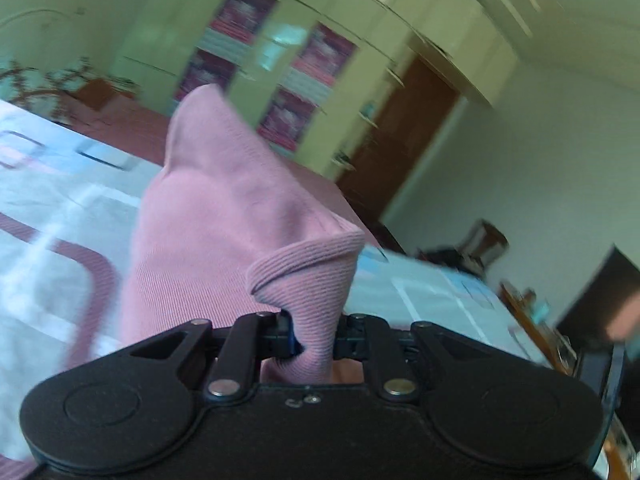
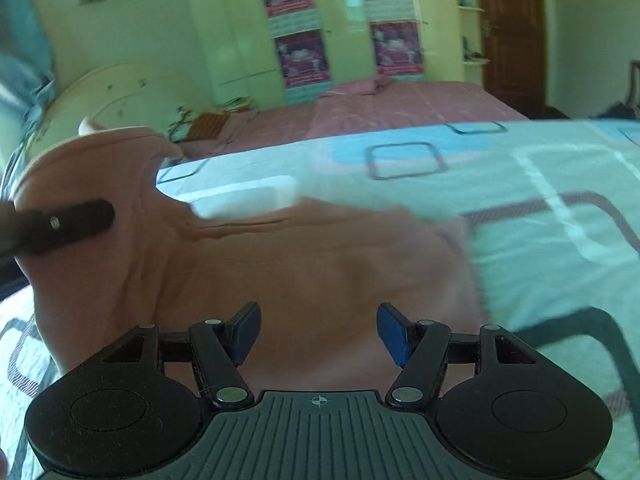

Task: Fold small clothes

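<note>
Pink ribbed knit fills the mouth of my left tongs (image 1: 312, 332), which are clenched on a rolled hem of the garment (image 1: 224, 216); the cloth rises ahead of the fingers into a peak, lifted off the bedspread (image 1: 60, 208). My right tongs (image 2: 318, 334) stand released, blue pads (image 2: 392, 332) wide apart, hovering just above the flat body of the same garment, which spreads ahead of them and off to their left. Far out on that side a dark finger of the other tool (image 2: 68, 222) shows against the lifted cloth.

I judge this is a fold in mid-carry. To do it well I would draw the held edge across in one low, even sweep and let the right tongs press or pinch the far layer so it doesn't drag along. Edges should meet before I let go.

Beyond both tongs lies a quilted cover with squared outlines in maroon and blue, then a pink bed (image 2: 400, 108), pale green wardrobes (image 2: 232, 32) bearing posters, and a brown door (image 2: 512, 28).
</note>
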{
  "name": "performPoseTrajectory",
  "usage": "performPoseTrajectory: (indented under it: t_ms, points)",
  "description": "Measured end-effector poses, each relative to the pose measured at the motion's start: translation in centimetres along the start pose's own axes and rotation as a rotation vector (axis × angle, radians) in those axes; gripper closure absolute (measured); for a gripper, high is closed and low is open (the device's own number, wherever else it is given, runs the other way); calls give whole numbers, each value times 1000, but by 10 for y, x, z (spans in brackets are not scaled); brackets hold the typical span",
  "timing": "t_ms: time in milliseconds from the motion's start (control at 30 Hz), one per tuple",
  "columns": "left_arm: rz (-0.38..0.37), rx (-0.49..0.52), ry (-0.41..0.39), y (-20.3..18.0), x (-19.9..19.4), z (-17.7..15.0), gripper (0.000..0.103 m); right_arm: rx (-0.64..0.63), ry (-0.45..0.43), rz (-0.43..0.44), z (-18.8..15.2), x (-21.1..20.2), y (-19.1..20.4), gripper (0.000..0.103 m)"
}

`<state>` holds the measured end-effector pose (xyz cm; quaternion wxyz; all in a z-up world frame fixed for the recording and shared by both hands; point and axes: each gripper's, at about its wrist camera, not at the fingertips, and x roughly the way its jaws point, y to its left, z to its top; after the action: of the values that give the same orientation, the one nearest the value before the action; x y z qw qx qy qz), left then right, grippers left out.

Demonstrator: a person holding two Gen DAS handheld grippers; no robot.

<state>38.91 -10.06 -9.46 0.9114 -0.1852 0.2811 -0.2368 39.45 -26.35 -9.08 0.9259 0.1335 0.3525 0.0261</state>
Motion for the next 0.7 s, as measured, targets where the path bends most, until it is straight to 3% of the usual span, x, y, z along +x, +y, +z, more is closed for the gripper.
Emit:
performPoseTrajectory:
  t_ms: [100,200,267,333,400,433,467,567,633,700]
  points:
    - [-19,70,134,-24,35,-38,90,39,1,-77,-2,-12,-41,39]
    - [11,101,280,-32,56,-73,81,86,3,-109,-2,-21,-69,39]
    - [17,131,255,-36,47,-81,73,105,-4,-99,1,-28,-78,39]
    - [-3,127,270,-37,37,-79,45,133,-13,-59,5,-32,-81,39]
    - [-11,117,267,-38,23,-76,31,178,-11,6,11,-32,-83,26]
    - [-9,115,257,-37,16,-73,31,196,-6,44,13,-31,-81,15]
    - [-11,113,250,-34,7,-70,31,208,-5,80,15,-30,-78,14]
    - [37,113,188,-21,-15,-58,31,213,52,183,20,-15,-63,14]
    - [95,103,148,-8,-24,-51,31,220,116,197,16,1,-54,14]
    - [159,77,125,6,-27,-42,32,239,157,204,11,13,-53,24]
